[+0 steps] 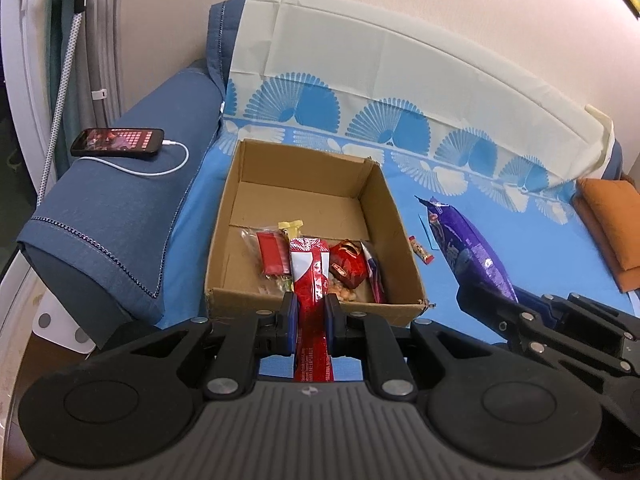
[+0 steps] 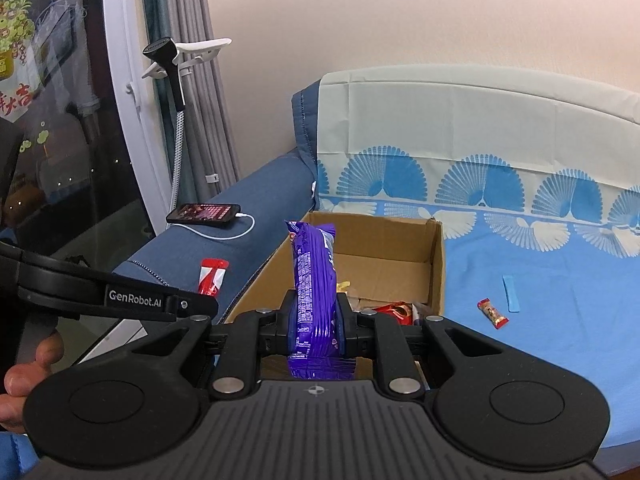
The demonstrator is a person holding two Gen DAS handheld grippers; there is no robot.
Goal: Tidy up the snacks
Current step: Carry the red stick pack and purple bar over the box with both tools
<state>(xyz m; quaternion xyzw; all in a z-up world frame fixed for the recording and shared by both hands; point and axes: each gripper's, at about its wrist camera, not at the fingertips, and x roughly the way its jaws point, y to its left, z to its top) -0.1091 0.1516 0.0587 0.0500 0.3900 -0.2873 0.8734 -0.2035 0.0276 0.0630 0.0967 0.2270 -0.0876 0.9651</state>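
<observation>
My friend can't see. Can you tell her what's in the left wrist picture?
The left tongs pinch a red-and-white snack packet just above an open cardboard box holding a few snacks. The box sits on a blue couch cover; the right tongs hold a purple bag nearby.

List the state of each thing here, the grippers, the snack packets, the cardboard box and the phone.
Left gripper: shut on long red-and-white snack packet.
Right gripper: shut on purple foil snack bag.
Brown cardboard box: open-topped, partly filled with snacks at its near end.
Small red wrapped candy: lying loose on the blue patterned sheet.
Black phone: screen lit, white cable plugged in.
</observation>
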